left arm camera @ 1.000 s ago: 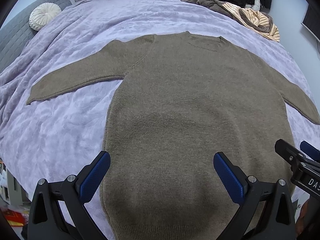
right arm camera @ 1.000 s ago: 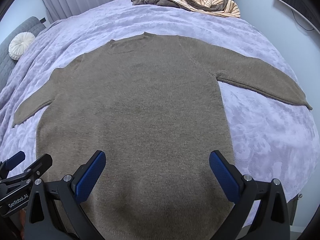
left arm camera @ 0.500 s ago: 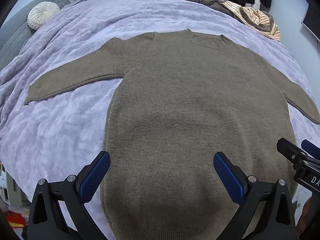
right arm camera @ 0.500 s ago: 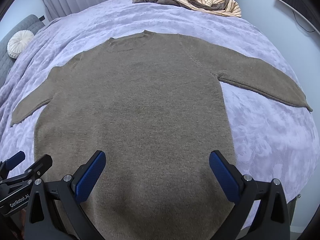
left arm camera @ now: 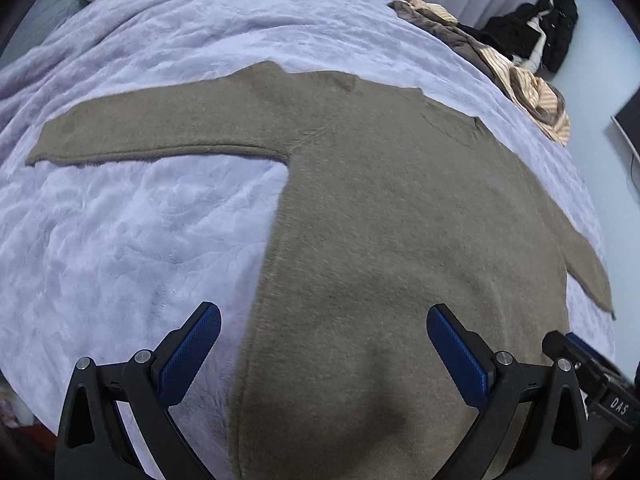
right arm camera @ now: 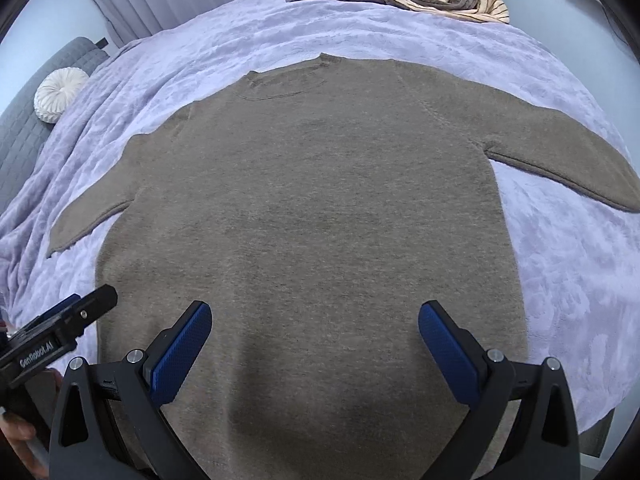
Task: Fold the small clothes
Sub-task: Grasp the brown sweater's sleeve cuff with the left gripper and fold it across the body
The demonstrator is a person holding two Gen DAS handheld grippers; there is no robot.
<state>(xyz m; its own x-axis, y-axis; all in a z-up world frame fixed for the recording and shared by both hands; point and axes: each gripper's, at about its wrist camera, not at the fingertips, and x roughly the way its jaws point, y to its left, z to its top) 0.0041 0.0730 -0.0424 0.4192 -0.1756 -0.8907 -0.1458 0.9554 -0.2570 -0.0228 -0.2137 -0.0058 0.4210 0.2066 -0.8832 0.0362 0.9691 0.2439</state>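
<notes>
My left gripper (left arm camera: 323,344) and right gripper (right arm camera: 315,340) hover spread wide, empty, over a brown sweater (right arm camera: 304,208) lying flat on the lilac blanket (left arm camera: 120,240), sleeves out toward nine and three o'clock, ready for folding.

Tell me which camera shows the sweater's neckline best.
The right wrist view: the neckline sits near the top centre, its curved collar seam plain to see on the sweater. The left wrist view shows the same neckline only blurred and skewed toward the far edge, with no clear seam.
</notes>
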